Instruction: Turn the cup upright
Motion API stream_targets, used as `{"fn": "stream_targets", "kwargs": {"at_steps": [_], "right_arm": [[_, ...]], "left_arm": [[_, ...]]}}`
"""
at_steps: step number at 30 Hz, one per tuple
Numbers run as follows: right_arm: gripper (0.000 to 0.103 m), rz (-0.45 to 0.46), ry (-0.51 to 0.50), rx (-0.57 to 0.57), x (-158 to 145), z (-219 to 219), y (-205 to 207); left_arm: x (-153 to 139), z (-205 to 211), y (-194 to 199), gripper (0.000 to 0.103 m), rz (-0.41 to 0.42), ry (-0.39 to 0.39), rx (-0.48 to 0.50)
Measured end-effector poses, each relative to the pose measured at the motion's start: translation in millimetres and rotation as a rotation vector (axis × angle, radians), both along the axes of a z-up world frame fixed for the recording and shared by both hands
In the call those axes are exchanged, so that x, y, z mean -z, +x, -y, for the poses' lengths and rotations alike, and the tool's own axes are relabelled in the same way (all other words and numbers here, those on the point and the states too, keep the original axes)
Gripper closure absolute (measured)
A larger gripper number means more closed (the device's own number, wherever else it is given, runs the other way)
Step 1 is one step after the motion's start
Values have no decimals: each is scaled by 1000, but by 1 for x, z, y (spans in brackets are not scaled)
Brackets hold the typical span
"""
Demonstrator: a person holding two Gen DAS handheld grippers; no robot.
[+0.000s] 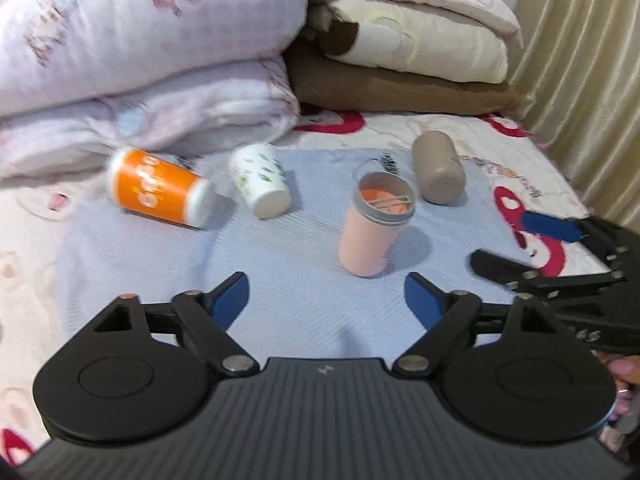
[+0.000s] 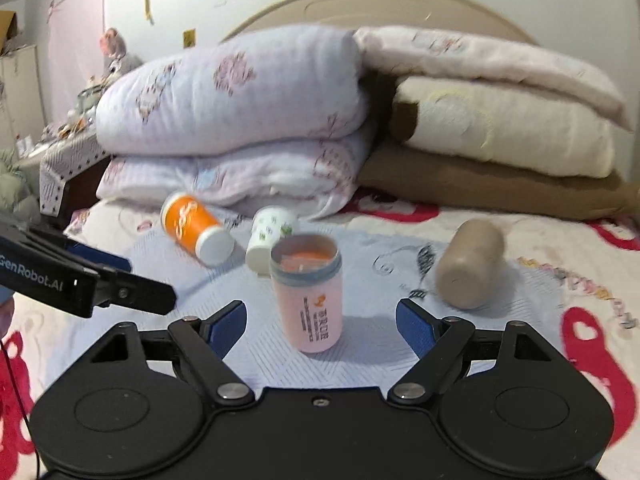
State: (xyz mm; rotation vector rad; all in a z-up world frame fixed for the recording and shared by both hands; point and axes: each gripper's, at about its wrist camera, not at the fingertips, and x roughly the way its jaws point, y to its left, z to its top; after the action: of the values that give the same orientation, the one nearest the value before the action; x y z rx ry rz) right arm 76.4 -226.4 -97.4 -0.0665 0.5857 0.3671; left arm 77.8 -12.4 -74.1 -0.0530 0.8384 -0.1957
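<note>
Soft, even indoor light, faint shadows beside the pink cup (image 2: 307,292), slight motion blur throughout, fisheye bending at edges

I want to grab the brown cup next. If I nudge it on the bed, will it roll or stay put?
The brown cup lies on its side and looks round and smooth, so a sideways nudge would probably roll it. The soft blue mat under it may slow that roll. Its sides look plain and possibly slick, so grip it across the middle.

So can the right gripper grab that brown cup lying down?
Probably yes. The right gripper is open, and the brown cup lies just ahead to its right with nothing between; the pink cup stands aside.
</note>
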Motion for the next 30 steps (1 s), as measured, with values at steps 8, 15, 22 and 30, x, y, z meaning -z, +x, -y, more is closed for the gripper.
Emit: {"fn": "stream_targets", "kwargs": {"at_steps": [8,15,22,30], "right_arm": [[16,-40,-35,85,-48,-2,-27],[5,-73,-111,139,-73,-4,-54],[4,-52,-165,244,-96,-7,-79],[4,-87,-41,266,-121,0,-103]], "left_arm": [[-29,-8,-29,13,-59,91,-47],[-57,-16,-57,0,-74,108,-130],[-73,-13,-77,0,-62,174,-153],[-84,-13,-90,0,-41,180,-164]]}}
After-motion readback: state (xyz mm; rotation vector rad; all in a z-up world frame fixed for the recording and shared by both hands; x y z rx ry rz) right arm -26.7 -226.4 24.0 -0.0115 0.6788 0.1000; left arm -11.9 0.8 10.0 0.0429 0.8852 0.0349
